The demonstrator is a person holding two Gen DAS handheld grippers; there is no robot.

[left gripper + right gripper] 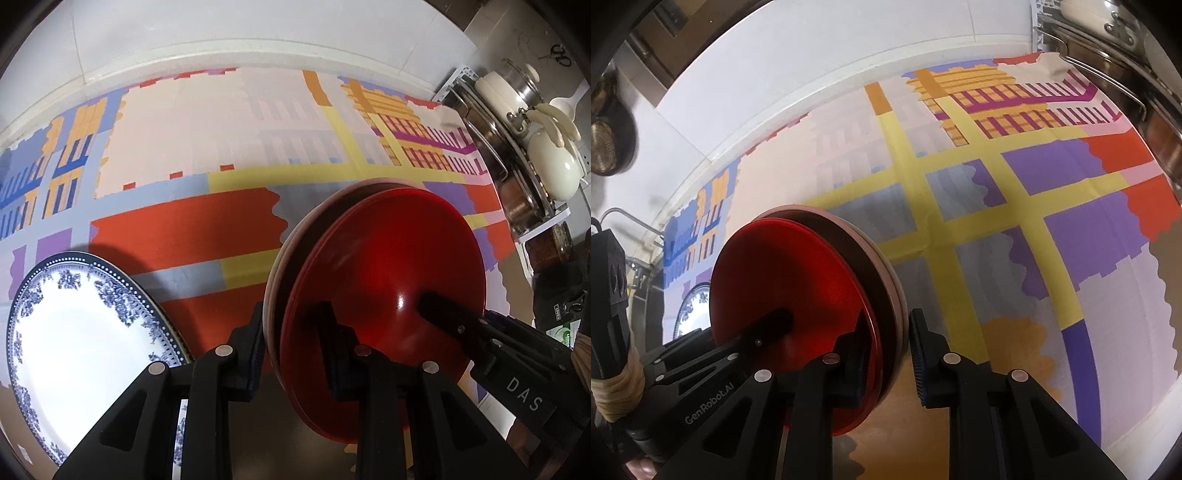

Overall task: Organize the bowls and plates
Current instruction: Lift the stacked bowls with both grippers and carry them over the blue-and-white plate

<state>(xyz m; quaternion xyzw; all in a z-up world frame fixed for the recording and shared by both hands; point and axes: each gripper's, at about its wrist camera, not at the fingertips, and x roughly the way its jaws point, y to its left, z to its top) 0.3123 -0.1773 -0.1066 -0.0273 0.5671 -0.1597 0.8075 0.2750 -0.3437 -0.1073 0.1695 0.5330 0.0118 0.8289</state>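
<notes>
Both jaws clamped on one stack – left gripper [295, 347] and right gripper [886, 358] at opposite rims of the red plates [384, 280] nested on pink plates [886, 266], above the patterned tabletop [221, 140] – blue-and-white plate [85, 325] lies to the left gripper's outer side.

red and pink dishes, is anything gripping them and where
Both: the left gripper and right gripper each clamp the rim of the stack of red plates and pink dishes, on opposite sides.
</notes>
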